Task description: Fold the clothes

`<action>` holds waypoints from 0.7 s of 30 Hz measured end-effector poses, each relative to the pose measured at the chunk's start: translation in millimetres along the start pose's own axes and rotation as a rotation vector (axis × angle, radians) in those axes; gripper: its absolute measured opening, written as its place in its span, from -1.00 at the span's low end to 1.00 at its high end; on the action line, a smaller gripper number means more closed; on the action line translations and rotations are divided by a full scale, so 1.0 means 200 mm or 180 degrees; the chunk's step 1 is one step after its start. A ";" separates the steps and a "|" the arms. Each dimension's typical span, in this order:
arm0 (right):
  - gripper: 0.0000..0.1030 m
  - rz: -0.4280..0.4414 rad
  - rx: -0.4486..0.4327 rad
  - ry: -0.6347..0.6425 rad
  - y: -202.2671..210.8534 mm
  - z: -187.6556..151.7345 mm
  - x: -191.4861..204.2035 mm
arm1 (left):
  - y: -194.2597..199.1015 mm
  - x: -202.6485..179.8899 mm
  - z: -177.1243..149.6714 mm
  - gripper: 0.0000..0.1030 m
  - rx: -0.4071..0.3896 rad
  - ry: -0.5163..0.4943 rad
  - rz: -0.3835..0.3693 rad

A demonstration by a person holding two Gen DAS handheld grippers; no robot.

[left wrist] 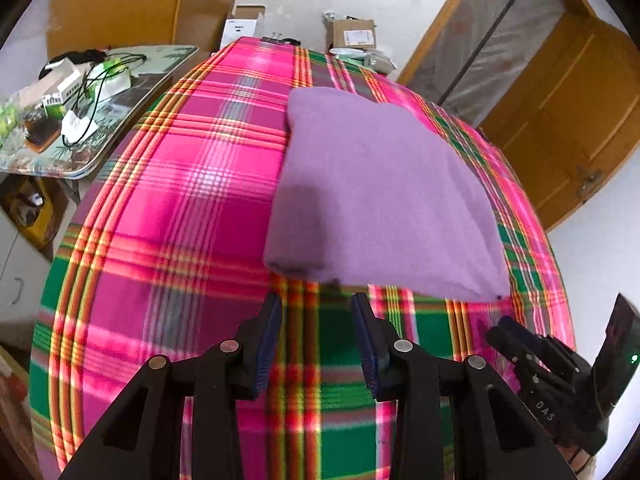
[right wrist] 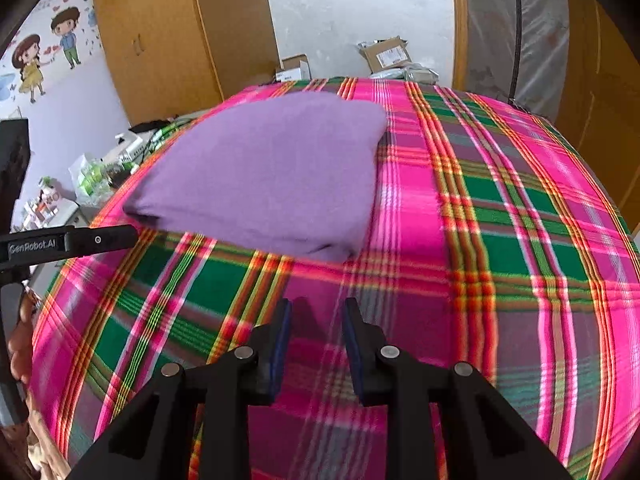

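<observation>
A folded purple garment (left wrist: pixel 372 196) lies flat on a table covered with a pink and green plaid cloth (left wrist: pixel 172 200). My left gripper (left wrist: pixel 316 304) hovers just short of the garment's near edge, open, with only plaid cloth between its blue pads. In the right wrist view the same purple garment (right wrist: pixel 272 172) lies ahead and to the left. My right gripper (right wrist: pixel 316 308) stands open over the plaid cloth (right wrist: pixel 500 220), a little back from the garment's near right corner, holding nothing. The right gripper's body (left wrist: pixel 552 376) shows at the lower right of the left wrist view.
A cluttered side table (left wrist: pixel 80 108) with cables and small boxes stands left of the plaid table. Cardboard boxes (left wrist: pixel 352 36) lie on the floor beyond it. A wooden wardrobe (right wrist: pixel 168 36) and a wooden door (left wrist: pixel 560 120) stand behind. The left gripper's body (right wrist: pixel 68 242) reaches in from the left.
</observation>
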State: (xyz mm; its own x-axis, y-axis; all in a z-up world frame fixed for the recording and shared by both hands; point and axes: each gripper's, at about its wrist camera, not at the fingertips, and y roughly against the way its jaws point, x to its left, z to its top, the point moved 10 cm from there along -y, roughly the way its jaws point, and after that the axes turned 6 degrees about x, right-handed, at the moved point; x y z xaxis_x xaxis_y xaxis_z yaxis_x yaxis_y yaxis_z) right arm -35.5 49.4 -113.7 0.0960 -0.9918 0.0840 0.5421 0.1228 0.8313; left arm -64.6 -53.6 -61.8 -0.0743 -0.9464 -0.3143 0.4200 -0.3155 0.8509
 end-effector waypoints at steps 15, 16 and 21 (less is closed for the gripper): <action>0.01 -0.0415 0.0015 0.0046 -0.01 0.00 0.01 | -0.09 -0.14 -0.08 -0.27 -0.0164 -0.0400 0.0580; 0.02 -0.0416 0.0019 0.0026 -0.02 0.00 0.00 | -0.09 -0.14 -0.08 -0.27 -0.0182 -0.0410 0.0625; 0.08 -0.0389 0.0035 -0.0039 -0.04 0.02 -0.02 | -0.10 -0.13 -0.05 -0.27 -0.0277 -0.0440 0.0717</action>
State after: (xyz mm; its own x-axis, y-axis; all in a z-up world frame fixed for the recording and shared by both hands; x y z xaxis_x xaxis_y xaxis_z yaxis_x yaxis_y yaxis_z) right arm -43.3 51.9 -117.7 0.0195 -0.9997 -0.0118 0.5399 0.0006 0.8418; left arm -62.0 -21.0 -75.5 -0.0905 -0.9943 -0.0556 0.5156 -0.0945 0.8516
